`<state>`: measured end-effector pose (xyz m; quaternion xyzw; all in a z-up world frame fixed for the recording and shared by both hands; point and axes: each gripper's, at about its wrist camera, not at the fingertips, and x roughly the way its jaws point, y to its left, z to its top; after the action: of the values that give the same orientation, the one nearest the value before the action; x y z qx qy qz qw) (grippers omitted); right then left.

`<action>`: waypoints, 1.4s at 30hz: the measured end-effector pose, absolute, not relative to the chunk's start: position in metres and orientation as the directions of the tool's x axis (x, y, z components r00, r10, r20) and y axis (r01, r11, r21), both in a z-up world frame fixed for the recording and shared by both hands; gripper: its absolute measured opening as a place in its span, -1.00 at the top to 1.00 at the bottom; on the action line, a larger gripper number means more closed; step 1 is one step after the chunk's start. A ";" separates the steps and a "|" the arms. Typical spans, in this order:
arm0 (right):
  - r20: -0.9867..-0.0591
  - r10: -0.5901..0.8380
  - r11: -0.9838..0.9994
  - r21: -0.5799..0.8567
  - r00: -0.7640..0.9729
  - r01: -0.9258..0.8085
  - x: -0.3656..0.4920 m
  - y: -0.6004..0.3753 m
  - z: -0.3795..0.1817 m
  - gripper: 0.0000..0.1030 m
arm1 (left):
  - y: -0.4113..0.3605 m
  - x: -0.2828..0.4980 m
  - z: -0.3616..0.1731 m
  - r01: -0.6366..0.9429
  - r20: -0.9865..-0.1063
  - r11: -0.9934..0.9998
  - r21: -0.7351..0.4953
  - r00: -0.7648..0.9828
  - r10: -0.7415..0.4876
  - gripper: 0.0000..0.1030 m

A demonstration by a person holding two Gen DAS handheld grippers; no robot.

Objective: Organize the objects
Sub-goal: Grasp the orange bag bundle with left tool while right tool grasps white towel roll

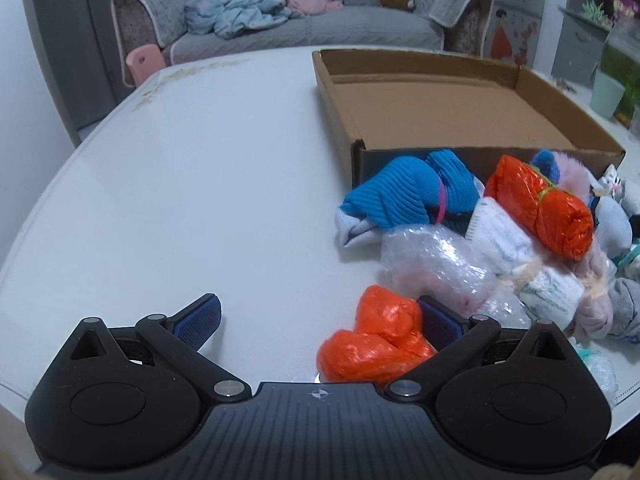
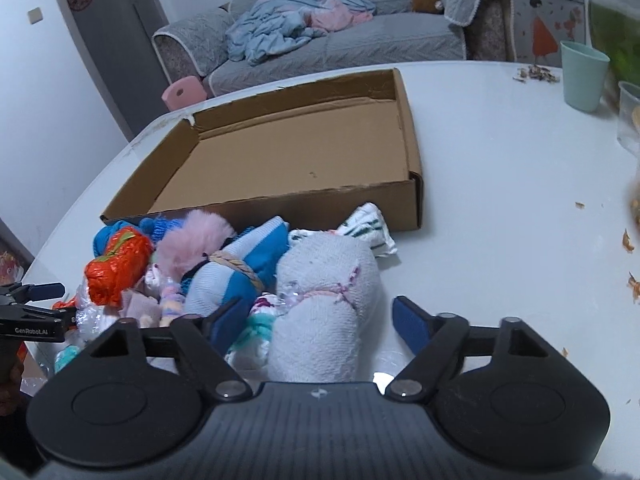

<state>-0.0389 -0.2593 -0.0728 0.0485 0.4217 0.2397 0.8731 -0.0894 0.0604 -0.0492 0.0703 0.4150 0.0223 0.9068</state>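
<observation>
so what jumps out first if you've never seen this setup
Probably the heap of rolled socks and bright orange plastic bundles piled on the white table, against the near wall of an empty cardboard box. Then the pale towelling roll between the right gripper's blue pads.

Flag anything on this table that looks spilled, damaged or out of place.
Brownish crumbs lie scattered on the white table near the green cup, with more flakes along its right edge. The cardboard box has a torn far-left corner and sits empty, while the rolled socks and bags lie heaped outside its near wall.
</observation>
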 end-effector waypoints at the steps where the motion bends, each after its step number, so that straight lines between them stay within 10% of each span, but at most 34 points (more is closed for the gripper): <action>1: -0.712 0.466 0.877 0.292 0.525 -0.382 -0.039 -0.260 -0.074 -0.26 | 0.064 -0.087 -0.049 0.010 -0.758 0.993 0.117 0.647 0.083 -1.00; 10: -0.694 0.475 0.870 0.276 0.542 -0.409 -0.044 -0.259 -0.071 0.16 | 0.062 -0.087 -0.048 0.003 -0.743 0.992 0.128 0.662 0.094 -0.96; 29: -0.680 0.497 0.855 0.279 0.538 -0.437 -0.044 -0.259 -0.067 0.23 | 0.044 -0.086 -0.041 0.069 -0.728 0.990 0.125 0.684 0.044 0.21; 42: -0.694 0.470 0.869 0.259 0.545 -0.421 -0.041 -0.257 -0.069 0.18 | 0.053 -0.083 -0.045 0.026 -0.717 0.988 0.151 0.691 0.091 -0.60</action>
<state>-0.0406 -0.2568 -0.0692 0.0307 0.4039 0.2537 0.8784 -0.0826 0.0529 -0.0453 0.0747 0.3929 0.0178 0.9164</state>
